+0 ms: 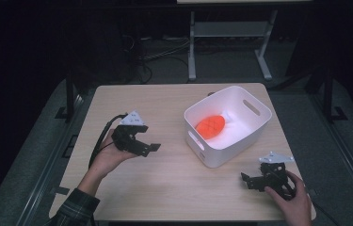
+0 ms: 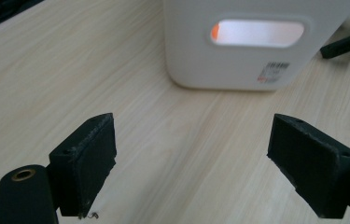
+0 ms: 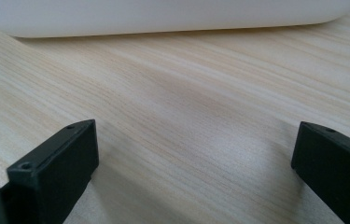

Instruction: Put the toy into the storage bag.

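A white plastic bin (image 1: 240, 136) with handle slots stands on the right half of the wooden table (image 1: 164, 188). Inside it lies an orange oval object (image 1: 210, 126) beside something white. My left gripper (image 1: 146, 143) is held above the table left of the bin, open and holding nothing. In the left gripper view the jaws stand wide apart, facing the bin's end wall (image 2: 252, 51), with a sliver of orange (image 2: 214, 31) showing through the slot. My right gripper (image 1: 254, 181) rests low near the table's front right, open and holding nothing, its jaws wide apart before the bin's base (image 3: 163, 16).
The bin's near corner stands between the two grippers. A metal table frame (image 1: 230, 42) and cables lie on the dark floor beyond the far edge. Bare wood stretches across the table's left and front parts.
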A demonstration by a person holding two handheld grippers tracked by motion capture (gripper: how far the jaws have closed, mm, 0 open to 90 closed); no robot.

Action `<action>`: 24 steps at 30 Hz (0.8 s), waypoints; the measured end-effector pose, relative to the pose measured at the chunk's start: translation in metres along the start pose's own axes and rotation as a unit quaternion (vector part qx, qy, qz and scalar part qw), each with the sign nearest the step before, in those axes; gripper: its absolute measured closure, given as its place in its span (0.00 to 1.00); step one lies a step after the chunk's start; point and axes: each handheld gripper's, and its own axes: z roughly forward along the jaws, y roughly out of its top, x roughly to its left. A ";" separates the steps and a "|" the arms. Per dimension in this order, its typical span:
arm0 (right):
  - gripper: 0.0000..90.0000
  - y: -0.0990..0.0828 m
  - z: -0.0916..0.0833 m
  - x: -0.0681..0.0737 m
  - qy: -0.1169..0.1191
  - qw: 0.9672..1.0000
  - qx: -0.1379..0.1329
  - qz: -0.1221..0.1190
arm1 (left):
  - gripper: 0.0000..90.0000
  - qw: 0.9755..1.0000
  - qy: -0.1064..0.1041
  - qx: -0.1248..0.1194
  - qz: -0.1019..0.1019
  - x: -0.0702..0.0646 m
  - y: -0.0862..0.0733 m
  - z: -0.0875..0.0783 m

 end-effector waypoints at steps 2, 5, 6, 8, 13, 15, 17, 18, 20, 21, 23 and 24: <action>0.00 0.000 0.000 0.000 0.001 1.000 0.000 0.002 | 0.16 1.000 0.011 -0.005 -0.007 -0.001 -0.014 -0.003; 0.00 0.000 0.000 0.000 0.000 1.000 0.000 0.001 | 0.17 1.000 0.018 -0.008 -0.016 -0.002 -0.032 -0.006; 0.00 0.000 0.000 0.000 0.000 1.000 0.000 0.001 | 0.16 1.000 0.021 -0.009 -0.019 -0.003 -0.036 -0.006; 0.00 0.000 0.000 0.000 0.000 1.000 0.000 0.001 | 0.16 0.999 0.031 -0.010 -0.021 -0.006 -0.048 -0.007; 0.00 0.000 0.000 0.000 0.000 1.000 0.000 0.001 | 0.16 0.999 0.048 -0.003 -0.027 -0.012 -0.072 -0.007; 0.00 0.000 0.000 0.000 0.000 1.000 0.000 0.001 | 0.16 0.998 0.052 0.001 -0.030 -0.014 -0.082 -0.007; 0.00 0.000 0.000 0.000 0.000 1.000 0.000 0.001 | 0.16 0.998 0.058 0.005 -0.030 -0.017 -0.092 -0.007; 0.00 0.000 0.000 0.000 0.000 1.000 0.000 0.001 | 0.16 0.998 0.062 0.009 -0.031 -0.018 -0.097 -0.007; 0.00 0.000 0.000 0.000 0.000 1.000 0.000 0.001 | 0.16 0.997 0.067 0.016 -0.034 -0.020 -0.107 -0.007; 0.00 0.000 0.000 0.000 0.000 1.000 0.000 0.001 | 0.16 0.997 0.072 0.020 -0.035 -0.021 -0.113 -0.008; 0.00 0.000 0.000 0.000 0.000 1.000 0.000 0.001 | 0.16 0.996 0.077 0.028 -0.038 -0.021 -0.121 -0.007; 0.00 0.000 0.000 0.000 0.000 1.000 0.000 0.001 | 0.16 0.995 0.083 0.032 -0.040 -0.021 -0.126 -0.007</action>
